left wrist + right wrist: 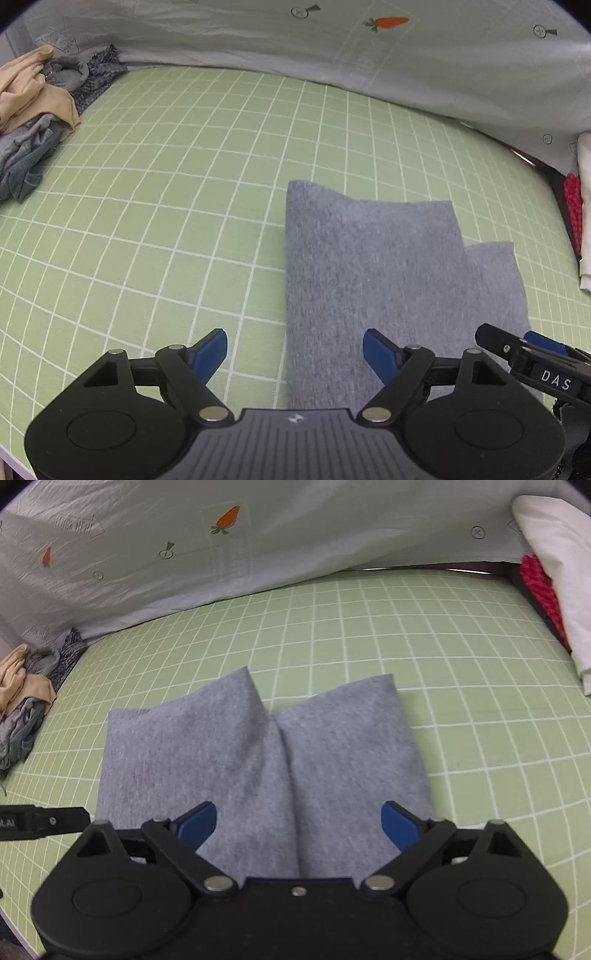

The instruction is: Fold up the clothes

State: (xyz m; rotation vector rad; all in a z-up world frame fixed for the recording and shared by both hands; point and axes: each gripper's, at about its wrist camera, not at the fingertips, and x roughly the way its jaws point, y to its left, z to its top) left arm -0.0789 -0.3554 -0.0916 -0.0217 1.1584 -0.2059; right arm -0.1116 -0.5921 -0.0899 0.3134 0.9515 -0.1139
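Note:
A grey folded garment [373, 273] lies flat on the green grid mat [184, 206]; in the right wrist view [258, 760] it shows two legs side by side with a seam between them. My left gripper [295, 354] is open and empty, hovering over the garment's near left edge. My right gripper [299, 825] is open and empty, just above the garment's near end. The right gripper's tip shows in the left wrist view [532, 354], and the left gripper's tip shows in the right wrist view [44, 821].
A pile of unfolded clothes [33, 122], beige and grey, lies at the far left; it also shows in the right wrist view [26, 701]. A white folded item [554, 576] over something red [539, 587] sits at the right edge. A white printed sheet [295, 44] hangs behind the mat.

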